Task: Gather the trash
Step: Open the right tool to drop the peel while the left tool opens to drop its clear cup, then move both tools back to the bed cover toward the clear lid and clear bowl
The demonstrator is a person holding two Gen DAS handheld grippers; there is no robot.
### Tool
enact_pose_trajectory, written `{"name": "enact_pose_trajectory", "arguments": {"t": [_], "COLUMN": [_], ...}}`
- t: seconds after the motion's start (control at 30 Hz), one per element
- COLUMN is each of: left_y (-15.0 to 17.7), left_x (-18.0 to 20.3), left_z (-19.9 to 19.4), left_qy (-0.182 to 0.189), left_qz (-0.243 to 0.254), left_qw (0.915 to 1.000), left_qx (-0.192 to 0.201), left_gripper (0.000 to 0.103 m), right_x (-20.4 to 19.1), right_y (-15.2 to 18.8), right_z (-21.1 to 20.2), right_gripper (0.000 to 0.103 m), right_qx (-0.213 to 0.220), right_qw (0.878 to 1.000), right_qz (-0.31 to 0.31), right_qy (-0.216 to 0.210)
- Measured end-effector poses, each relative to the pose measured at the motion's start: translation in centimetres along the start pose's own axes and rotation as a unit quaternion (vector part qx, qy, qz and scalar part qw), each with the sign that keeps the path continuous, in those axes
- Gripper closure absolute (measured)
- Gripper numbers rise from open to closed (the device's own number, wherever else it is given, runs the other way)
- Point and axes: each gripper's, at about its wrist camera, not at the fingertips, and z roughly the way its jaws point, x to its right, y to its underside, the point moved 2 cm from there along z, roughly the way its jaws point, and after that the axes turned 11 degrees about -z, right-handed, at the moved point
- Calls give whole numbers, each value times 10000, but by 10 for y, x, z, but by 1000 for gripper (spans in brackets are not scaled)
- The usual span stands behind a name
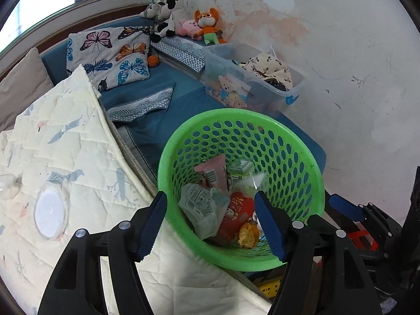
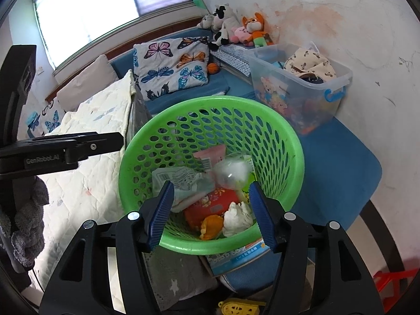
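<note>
A green perforated basket (image 1: pixel 302 157) (image 2: pixel 286 136) stands on the blue bed and holds trash: a pink wrapper (image 1: pixel 214 169) (image 2: pixel 211 155), a pale printed packet (image 1: pixel 202 204) (image 2: pixel 178 178), a red packet (image 1: pixel 236 210) (image 2: pixel 210 203), an orange scrap (image 1: pixel 248 233) (image 2: pixel 210 225), crumpled white tissue (image 2: pixel 237 218) and clear plastic (image 2: pixel 231 169). My left gripper (image 1: pixel 211 225) is open and empty over the basket's near rim. My right gripper (image 2: pixel 211 215) is open and empty, also over the basket. A clear round lid (image 1: pixel 50 214) lies on the cream quilt (image 1: pixel 78 152), left of the left gripper.
A clear storage bin (image 1: pixel 252 84) (image 2: pixel 302 89) with clothes stands behind the basket by the wall. A butterfly pillow (image 1: pixel 110 52) (image 2: pixel 170 65) and plush toys (image 1: pixel 183 21) (image 2: pixel 236 29) lie at the back. A booklet (image 2: pixel 236 257) lies under the basket; a yellow power strip (image 2: pixel 239 307) lies below.
</note>
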Motion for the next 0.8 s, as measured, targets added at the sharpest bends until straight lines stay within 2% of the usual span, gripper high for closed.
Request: {"name": "enact_pose_trajectory", "arguments": {"t": [0.37, 0.57, 0.8], "left_y": [2, 5, 4], "left_x": [-49, -97, -158], "left_z": [-40, -60, -82], "left_qy": [-246, -543, -940], "left_qz": [-241, -535, -968], "left_qw": [9989, 9963, 9893], "left_qx": [303, 405, 552], "left_gripper": [37, 36, 34], "right_x": [-39, -72, -113], "right_y": [-15, -28, -46], "right_z": [-2, 1, 9], "right_gripper": [37, 34, 31], "right_qx": [99, 160, 175], "right_qw": [9992, 9974, 9935], "right_qz": [-275, -508, -823], "right_qy": [-260, -496, -765]}}
